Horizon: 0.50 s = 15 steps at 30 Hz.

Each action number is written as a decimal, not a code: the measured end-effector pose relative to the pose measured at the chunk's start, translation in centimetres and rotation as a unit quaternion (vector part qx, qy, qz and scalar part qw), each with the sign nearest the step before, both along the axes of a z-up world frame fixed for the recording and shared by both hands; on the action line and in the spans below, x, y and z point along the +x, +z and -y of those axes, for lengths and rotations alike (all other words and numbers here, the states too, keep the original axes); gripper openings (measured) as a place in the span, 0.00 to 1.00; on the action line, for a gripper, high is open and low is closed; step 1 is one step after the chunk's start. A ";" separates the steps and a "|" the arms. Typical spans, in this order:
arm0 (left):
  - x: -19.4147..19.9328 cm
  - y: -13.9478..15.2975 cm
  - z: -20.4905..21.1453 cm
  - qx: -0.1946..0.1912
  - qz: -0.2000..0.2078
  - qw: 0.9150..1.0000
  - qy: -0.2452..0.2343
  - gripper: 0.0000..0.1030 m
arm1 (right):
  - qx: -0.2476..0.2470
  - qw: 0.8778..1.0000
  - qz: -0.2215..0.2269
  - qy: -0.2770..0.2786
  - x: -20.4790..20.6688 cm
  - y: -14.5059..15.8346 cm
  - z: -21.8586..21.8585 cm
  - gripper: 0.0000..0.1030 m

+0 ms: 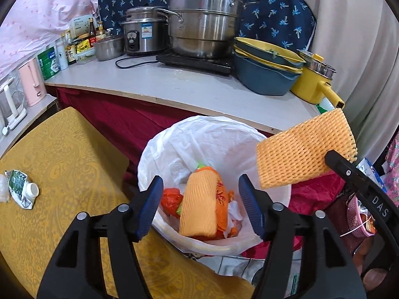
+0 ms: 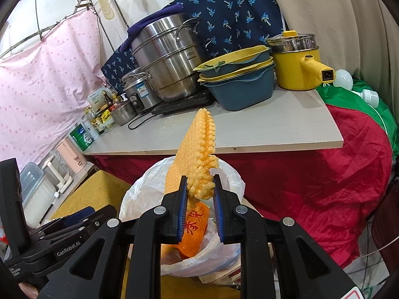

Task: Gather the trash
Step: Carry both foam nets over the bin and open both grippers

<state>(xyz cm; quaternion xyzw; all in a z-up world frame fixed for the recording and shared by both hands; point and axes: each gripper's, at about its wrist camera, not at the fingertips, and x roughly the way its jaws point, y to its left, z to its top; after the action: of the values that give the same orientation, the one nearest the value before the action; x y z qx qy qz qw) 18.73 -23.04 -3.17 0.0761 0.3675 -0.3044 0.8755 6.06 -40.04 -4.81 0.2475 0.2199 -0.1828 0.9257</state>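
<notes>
A trash bin lined with a white plastic bag [image 1: 199, 137] stands below the counter and holds an orange foam net sleeve [image 1: 199, 199] and orange wrappers. My left gripper [image 1: 199, 206] is open and empty just above the bin's mouth. My right gripper [image 2: 200, 196] is shut on a second orange foam net sleeve [image 2: 197, 147] and holds it upright above the bag [image 2: 147, 182]. That sleeve [image 1: 304, 147] also shows in the left wrist view, over the bin's right rim. A crumpled carton with a white cap [image 1: 21, 188] lies on the yellow table [image 1: 62, 149] at the left.
The white counter [image 1: 174, 84] behind the bin carries steel pots [image 1: 204, 17], a rice cooker [image 1: 144, 32], stacked blue and yellow basins [image 1: 266, 67], a yellow electric pot [image 1: 316, 79] and bottles. Red cloth [image 2: 311, 179] hangs under the counter. A pink basket [image 1: 356, 214] sits at the right.
</notes>
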 end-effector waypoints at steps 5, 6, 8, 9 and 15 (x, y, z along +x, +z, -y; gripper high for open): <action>0.7 0.0 -1.3 -0.003 -0.001 1.000 0.017 0.64 | -0.010 1.000 -0.001 0.014 1.8 0.4 -0.7 0.19; 0.8 0.0 -1.5 -0.003 -0.001 1.000 0.021 0.64 | -0.014 1.000 -0.003 0.017 2.3 0.5 -0.9 0.19; 1.1 0.0 -2.1 -0.004 -0.001 1.000 0.028 0.64 | -0.019 1.000 -0.007 0.023 3.2 0.6 -1.2 0.23; 1.2 0.0 -2.3 -0.004 0.000 1.000 0.030 0.64 | -0.022 0.999 -0.009 0.025 3.7 0.6 -1.4 0.25; 1.8 0.1 -3.7 -0.002 0.005 0.999 0.050 0.70 | -0.022 0.999 -0.012 0.032 5.1 0.5 -2.0 0.29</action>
<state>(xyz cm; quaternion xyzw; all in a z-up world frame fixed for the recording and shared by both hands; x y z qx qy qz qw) 20.49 -19.34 -3.09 0.0573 0.3657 -0.2611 0.8915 11.16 -37.99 -4.26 0.2175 0.2344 -0.1614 0.9336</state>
